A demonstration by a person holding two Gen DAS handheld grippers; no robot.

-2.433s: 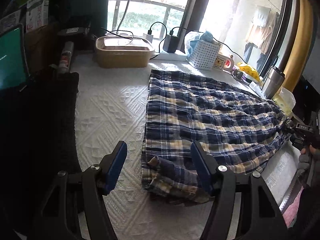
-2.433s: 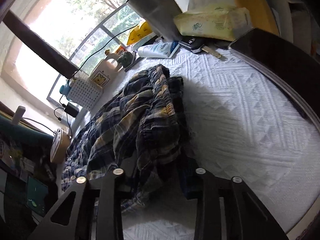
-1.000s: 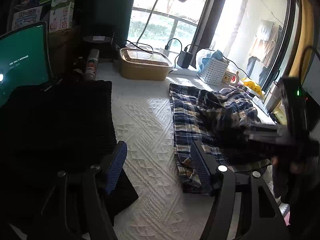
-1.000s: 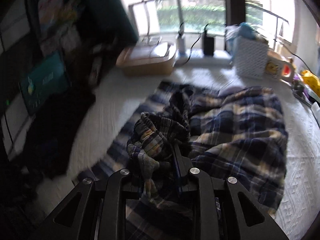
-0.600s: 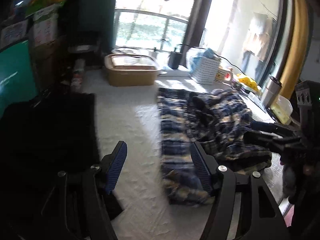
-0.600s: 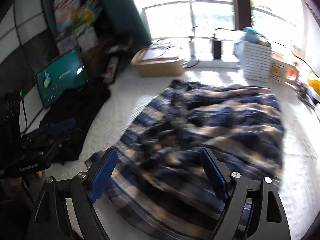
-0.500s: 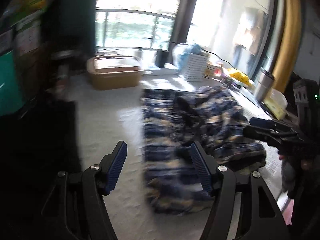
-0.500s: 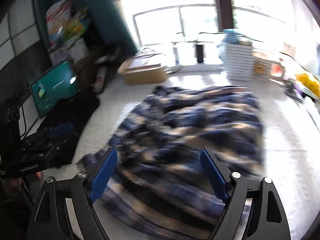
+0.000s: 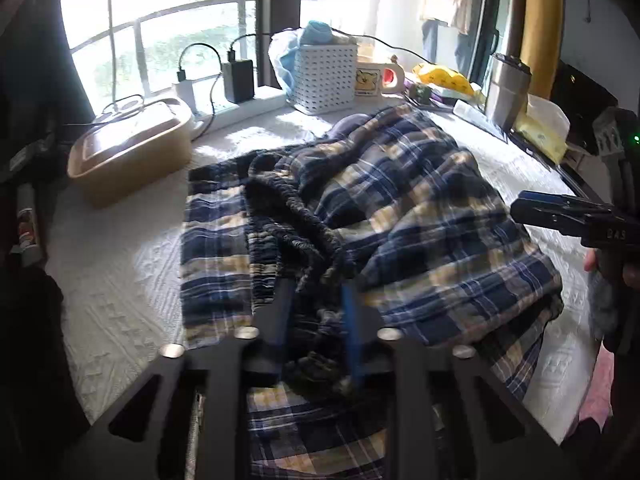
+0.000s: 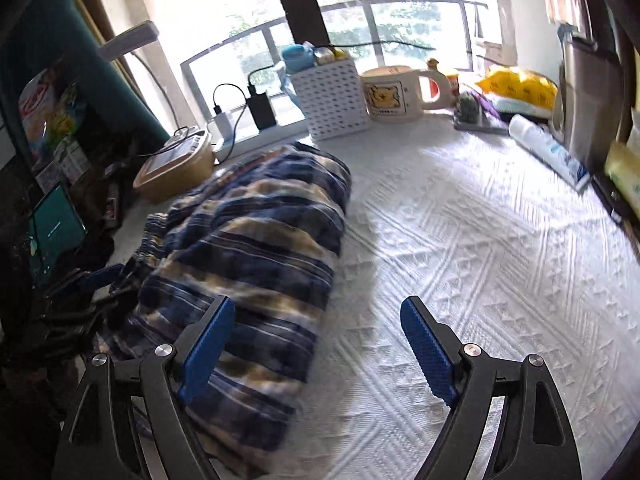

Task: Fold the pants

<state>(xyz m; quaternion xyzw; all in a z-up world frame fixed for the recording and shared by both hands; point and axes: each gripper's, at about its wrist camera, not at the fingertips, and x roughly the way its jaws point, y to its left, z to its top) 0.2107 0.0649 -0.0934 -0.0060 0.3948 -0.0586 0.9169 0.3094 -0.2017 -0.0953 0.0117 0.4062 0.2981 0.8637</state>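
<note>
Here the pants (image 9: 420, 208), a blue, cream and navy plaid pair, lay bunched on the white quilted cover (image 9: 120, 292), folded roughly over themselves with the gathered elastic waistband (image 9: 296, 220) heaped along the middle of the pile.

In the left wrist view the left gripper (image 9: 316, 308) had just been closing and now stood clamped on a fold of the pants near the waistband, its blue pads almost together with cloth pinched between them at 6 o'clock of the frame. The rest of the pants spread away from it toward 12 and 3 o'clock. At 3 o'clock the right gripper (image 9: 536, 208) showed side-on, just beside the far edge of the pants, with a hand (image 9: 612, 268) behind it.

In the right wrist view the right gripper (image 10: 316, 344) stood with its jaws wide apart and nothing between them; they had opened within the last second. One finger (image 10: 208, 344) hung over the edge of the pants (image 10: 256, 248), the other over bare cover (image 10: 480, 248). The pants lay from 9 to 11 o'clock, somewhat blurred.

Beyond the pants, along the window at 12 o'clock, stood a white basket (image 9: 326, 78), a mug (image 9: 376, 78), a black charger (image 9: 239, 80) and, at 10 o'clock, a tan box (image 9: 132, 150). A steel cup (image 9: 508, 92) stood at 2 o'clock.
</note>
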